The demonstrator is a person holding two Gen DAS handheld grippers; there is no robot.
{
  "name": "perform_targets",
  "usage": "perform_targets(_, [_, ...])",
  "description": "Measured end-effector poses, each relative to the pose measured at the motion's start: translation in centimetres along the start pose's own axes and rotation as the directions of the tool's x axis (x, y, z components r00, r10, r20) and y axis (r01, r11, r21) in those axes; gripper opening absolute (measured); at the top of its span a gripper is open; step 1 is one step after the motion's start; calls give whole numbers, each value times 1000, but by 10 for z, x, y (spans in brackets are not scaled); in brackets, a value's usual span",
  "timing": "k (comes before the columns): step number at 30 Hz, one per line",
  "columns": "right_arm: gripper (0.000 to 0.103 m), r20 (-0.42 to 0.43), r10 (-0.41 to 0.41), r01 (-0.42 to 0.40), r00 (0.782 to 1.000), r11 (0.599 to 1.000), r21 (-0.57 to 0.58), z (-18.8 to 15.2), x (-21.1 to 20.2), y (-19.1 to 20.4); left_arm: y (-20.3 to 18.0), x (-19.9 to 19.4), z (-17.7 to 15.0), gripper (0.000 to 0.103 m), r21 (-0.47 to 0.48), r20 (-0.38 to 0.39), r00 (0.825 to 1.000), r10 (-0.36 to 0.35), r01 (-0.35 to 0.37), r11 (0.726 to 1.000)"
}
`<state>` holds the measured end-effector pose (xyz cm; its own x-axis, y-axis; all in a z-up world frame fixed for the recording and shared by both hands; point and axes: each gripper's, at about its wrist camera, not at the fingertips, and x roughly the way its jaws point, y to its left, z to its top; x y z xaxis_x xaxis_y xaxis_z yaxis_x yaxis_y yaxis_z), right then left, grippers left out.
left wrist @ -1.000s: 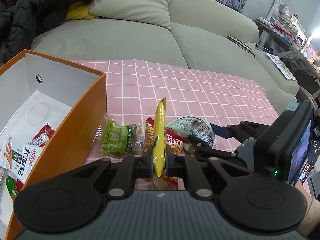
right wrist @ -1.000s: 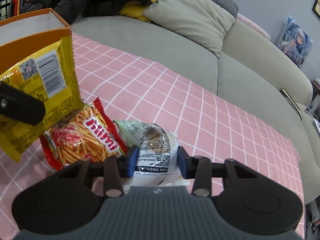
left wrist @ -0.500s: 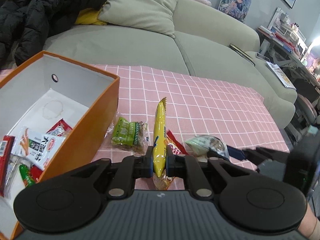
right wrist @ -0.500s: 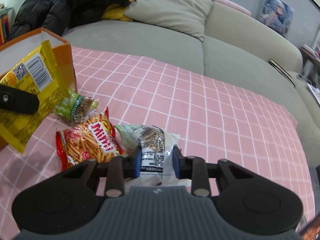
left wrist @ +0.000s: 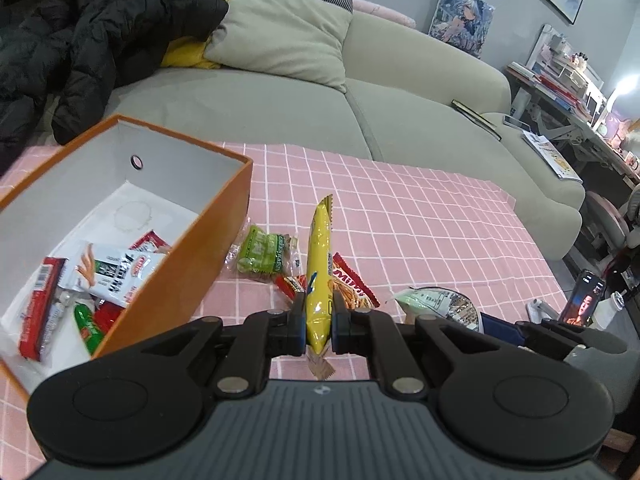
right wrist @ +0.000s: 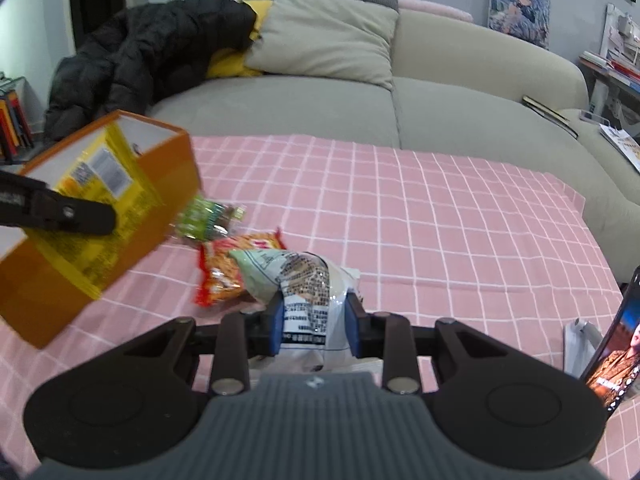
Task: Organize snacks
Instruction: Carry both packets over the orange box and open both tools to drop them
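Observation:
My left gripper [left wrist: 318, 322] is shut on a yellow snack packet [left wrist: 319, 264] and holds it above the pink checked cloth [left wrist: 420, 216], right of the orange box [left wrist: 208, 248]. The box holds several snack packs [left wrist: 112, 272]. My right gripper [right wrist: 314, 326] is shut on a pale green and silver snack bag [right wrist: 296, 280], lifted off the cloth. A green snack pack [left wrist: 262, 254] and a red Mimi snack bag [left wrist: 352, 284] lie on the cloth beside the box. In the right wrist view the yellow packet [right wrist: 104, 196] hangs in front of the orange box [right wrist: 168, 184].
A beige sofa [left wrist: 280, 104] with a cushion [left wrist: 280, 48] and a black jacket [left wrist: 80, 56] runs behind the table. A phone on a stand [right wrist: 616, 344] stands at the right edge. A desk with books [left wrist: 560, 92] is at far right.
Both grippers have risen and pulled back with their packets. The silver bag has come up off the cloth. More of the box's inside now shows.

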<state>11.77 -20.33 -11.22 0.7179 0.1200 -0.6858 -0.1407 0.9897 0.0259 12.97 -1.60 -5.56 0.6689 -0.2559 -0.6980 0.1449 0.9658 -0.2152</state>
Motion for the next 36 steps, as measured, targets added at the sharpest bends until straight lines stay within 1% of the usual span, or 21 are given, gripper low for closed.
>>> perform_targets(5, [27,54,63,-62,997,998,-7,10,-26,16,2,-26,9,11,33,52,999,6,-8,999])
perform_targets(10, [27,97,126,-125,987,992,-22,28,-40,36,9,-49,20,11,74,98,995,24,-32,997])
perform_targets(14, [27,127,186,-179,974,982,-65,49,-42,60,26,-61,33,11,88,104,992,64,-74,993])
perform_targets(18, [27,146,254,-237,956,963,-129,74,-38,92,55,-68,49,11,61,99,989,112,-119,991])
perform_targets(22, [27,152,306,-275,940,941,-196,98,-27,126,89,-67,64,11,27,79,984,163,-165,986])
perform_targets(25, [27,134,326,-289,936,927,-239,115,-11,150,112,-59,71,11,7,48,979,197,-198,980])
perform_targets(29, [27,98,311,-268,945,912,-310,129,20,177,141,-37,77,11,-42,-16,974,225,-226,973])
perform_targets(33, [27,59,280,-243,958,904,-352,139,58,196,165,-11,79,11,-90,-77,973,219,-225,970])
perform_targets(36, [27,27,255,-225,966,894,-387,143,84,208,174,7,80,11,-95,-111,969,221,-232,968])
